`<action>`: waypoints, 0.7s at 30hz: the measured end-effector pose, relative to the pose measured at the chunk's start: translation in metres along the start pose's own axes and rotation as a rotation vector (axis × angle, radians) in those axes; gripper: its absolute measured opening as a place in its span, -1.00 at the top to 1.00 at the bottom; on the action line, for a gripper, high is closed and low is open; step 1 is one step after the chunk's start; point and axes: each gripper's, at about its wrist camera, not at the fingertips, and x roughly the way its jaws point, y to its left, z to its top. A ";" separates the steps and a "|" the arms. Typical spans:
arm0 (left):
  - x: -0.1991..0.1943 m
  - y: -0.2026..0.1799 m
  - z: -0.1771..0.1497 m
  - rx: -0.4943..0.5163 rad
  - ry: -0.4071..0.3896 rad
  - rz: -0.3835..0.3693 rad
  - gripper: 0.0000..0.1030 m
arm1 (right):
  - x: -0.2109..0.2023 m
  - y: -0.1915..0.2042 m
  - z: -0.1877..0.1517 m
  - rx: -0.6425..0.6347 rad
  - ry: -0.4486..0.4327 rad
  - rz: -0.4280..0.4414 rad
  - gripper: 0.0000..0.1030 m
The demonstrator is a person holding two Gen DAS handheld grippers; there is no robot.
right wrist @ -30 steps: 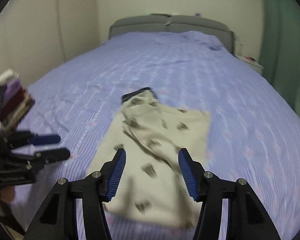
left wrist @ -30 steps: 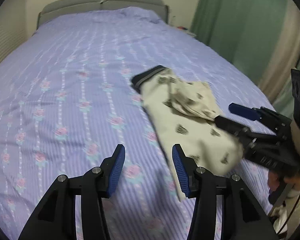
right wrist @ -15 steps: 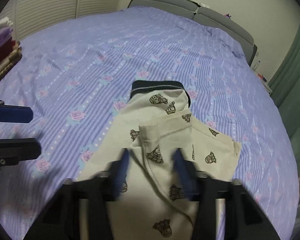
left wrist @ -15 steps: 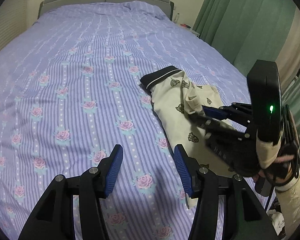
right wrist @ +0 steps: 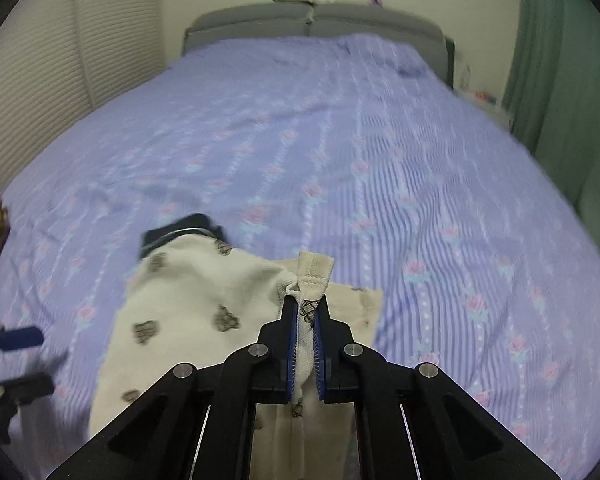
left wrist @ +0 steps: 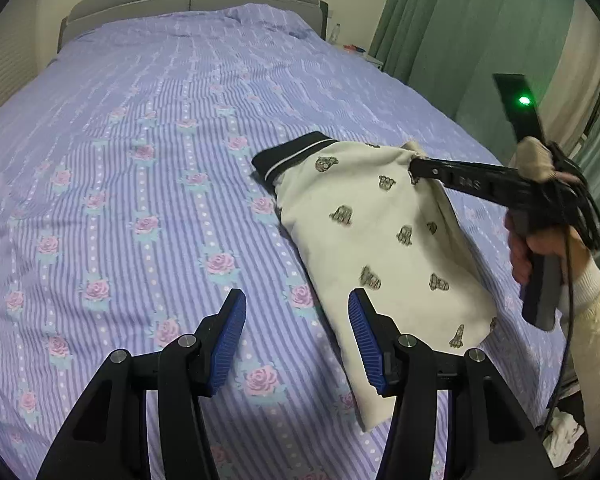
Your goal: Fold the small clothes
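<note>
A: Item one, nearest?
B: My left hand-held gripper, wide, holding nothing, just beside the hem.
A: Item two?
B: My right hand-held gripper pinching the cream shirt's sleeve, probably; blurred. Shirt lies on the bed, partly folded; the lengthwise folds remain.

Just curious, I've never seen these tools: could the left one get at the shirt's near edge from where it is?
Probably yes. The left tool is open just above the bedspread, and the shirt lies beside its right finger with nothing between.
</note>
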 end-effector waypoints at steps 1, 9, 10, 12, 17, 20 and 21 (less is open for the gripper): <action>0.001 0.000 0.000 0.002 0.005 0.004 -0.02 | 0.004 -0.004 0.000 0.015 0.009 -0.003 0.83; -0.004 -0.006 -0.005 0.038 -0.002 0.041 -0.09 | 0.000 -0.034 -0.004 0.105 -0.022 -0.136 0.04; -0.006 -0.007 -0.007 0.044 -0.012 0.035 -0.09 | -0.010 -0.038 -0.006 0.132 -0.042 -0.116 0.04; -0.013 -0.013 -0.013 0.064 -0.039 0.028 -0.09 | -0.035 -0.038 -0.017 0.140 -0.087 -0.043 0.04; -0.019 -0.039 -0.039 0.194 -0.051 -0.015 -0.09 | -0.070 -0.012 -0.054 0.063 -0.099 0.054 0.30; -0.016 -0.053 -0.054 0.242 -0.047 -0.048 -0.08 | -0.059 -0.001 -0.064 0.052 -0.052 0.111 0.49; -0.014 -0.059 -0.060 0.267 -0.047 -0.055 -0.08 | -0.052 0.000 -0.065 0.050 -0.039 0.117 0.49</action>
